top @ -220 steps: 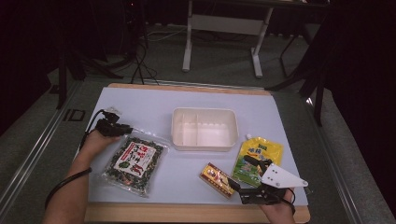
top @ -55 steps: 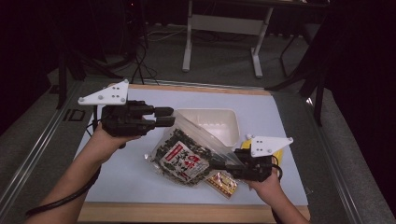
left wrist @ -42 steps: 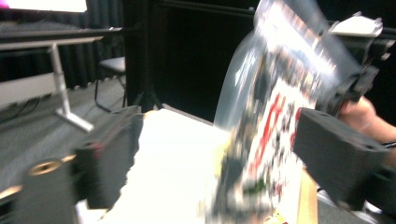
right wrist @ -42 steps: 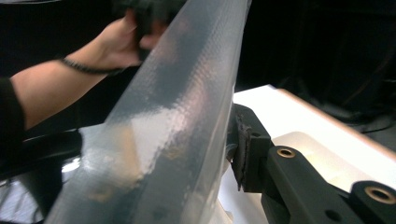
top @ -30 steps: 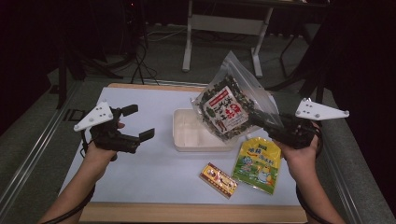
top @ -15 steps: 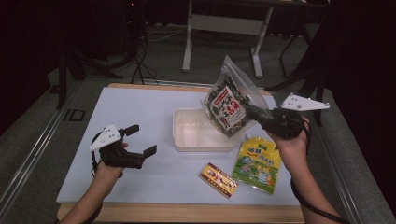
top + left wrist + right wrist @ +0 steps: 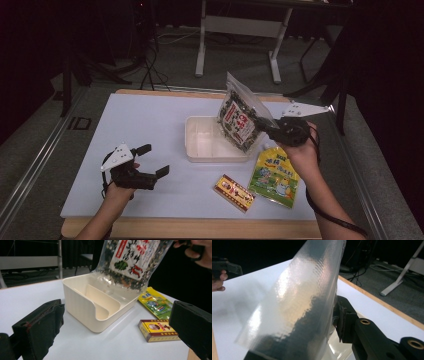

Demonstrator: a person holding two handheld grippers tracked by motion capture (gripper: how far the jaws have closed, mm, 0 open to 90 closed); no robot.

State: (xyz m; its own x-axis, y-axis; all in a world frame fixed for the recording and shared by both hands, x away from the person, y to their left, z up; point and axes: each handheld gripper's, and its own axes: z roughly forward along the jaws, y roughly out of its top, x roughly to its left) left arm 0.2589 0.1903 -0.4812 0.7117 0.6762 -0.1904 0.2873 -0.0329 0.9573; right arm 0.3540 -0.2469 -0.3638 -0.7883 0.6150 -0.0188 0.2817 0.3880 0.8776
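Right claw [image 7: 264, 127] grips the seaweed bag [image 7: 239, 120] tilted above the divided tub [image 7: 200, 155] for loading, while left claw [image 7: 152, 162] rests open.

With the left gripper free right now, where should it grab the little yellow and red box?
Across the short sides of the yellow and red box, coming straight down from above. It lies flat on the table, apart from the green pouch and the tray, so open jaws of the left gripper should fit.

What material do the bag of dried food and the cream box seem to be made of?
Bag of dried food: clear glossy plastic film, probably; contents show through and it reflects light. Divided cream box: looks like matte moulded plastic, with smooth rounded edges.
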